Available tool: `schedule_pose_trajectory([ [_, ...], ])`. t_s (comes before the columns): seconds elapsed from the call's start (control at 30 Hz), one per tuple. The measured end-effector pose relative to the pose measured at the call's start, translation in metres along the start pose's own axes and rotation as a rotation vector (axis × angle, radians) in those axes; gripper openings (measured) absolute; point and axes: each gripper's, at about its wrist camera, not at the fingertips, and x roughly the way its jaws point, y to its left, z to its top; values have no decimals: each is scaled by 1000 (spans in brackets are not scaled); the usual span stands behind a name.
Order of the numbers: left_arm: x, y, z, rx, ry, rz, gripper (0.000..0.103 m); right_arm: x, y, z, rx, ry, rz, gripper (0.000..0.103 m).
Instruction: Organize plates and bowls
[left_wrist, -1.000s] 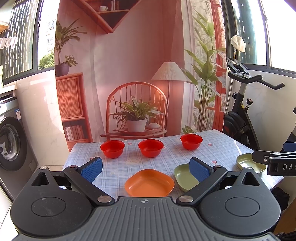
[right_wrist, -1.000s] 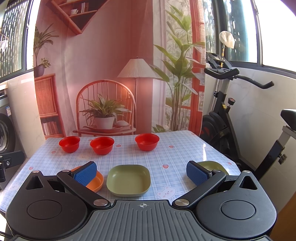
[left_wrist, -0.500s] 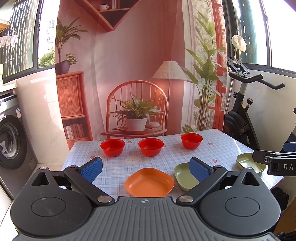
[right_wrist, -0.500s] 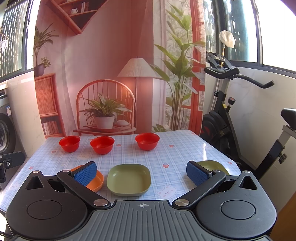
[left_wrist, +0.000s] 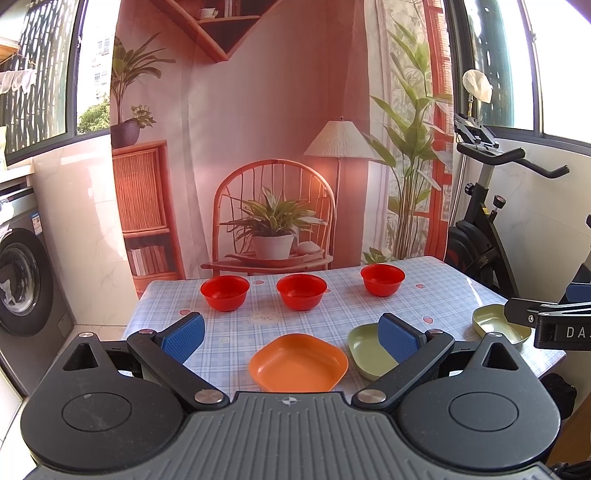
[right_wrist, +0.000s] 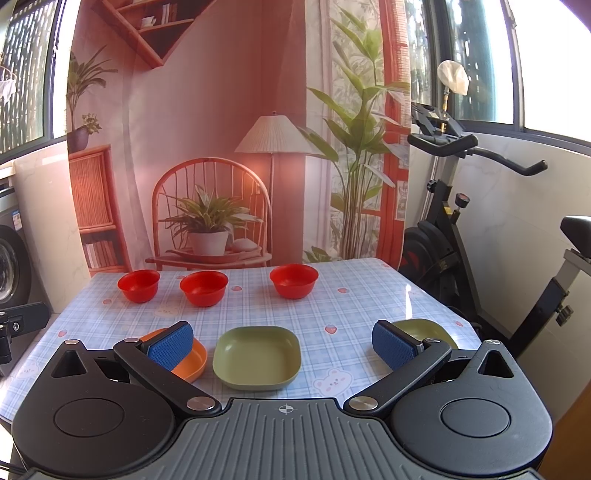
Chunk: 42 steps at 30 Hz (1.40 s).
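Step in hand, as judged: pre-grasp survey, nothing sorted yet. Landmark is the orange square plastic plate (left_wrist: 298, 363) at the near edge of the table with the blue-checked cloth (left_wrist: 332, 314). Just right of it, apart from it, lies a green square plastic plate (right_wrist: 256, 356); a second green square plastic plate (right_wrist: 424, 330) lies well to the right, by the table's right edge. Beyond the orange plate, in a row along the far edge, stand three red round plastic bowls: left (left_wrist: 224, 292), middle (left_wrist: 301, 291) and right (left_wrist: 382, 279), each apart from its neighbour, the right one set farther off. The left gripper (left_wrist: 293, 334) hangs above the near edge, directly before the orange plate, blue-padded fingers (left_wrist: 183, 336) spread wide with nothing between them. The right gripper (right_wrist: 282, 343) faces the first green plate, jaws likewise spread wide and empty. Next move, as judged: stack like with like; the plates are shallow and lie flat, so a finger must get over a rim and pinch the wall, probably at a tilt. The bowls should nest, gripped by a rim. Against half a second and a second ago: no visible change; dishes in the same places, both grippers at the same spread, views shifted barely at all.
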Motion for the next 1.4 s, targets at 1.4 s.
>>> schedule_pose_trajectory([
  [1.4, 118, 28, 54, 129, 69, 128, 91, 129, -3, 54, 111, -32, 168, 103],
])
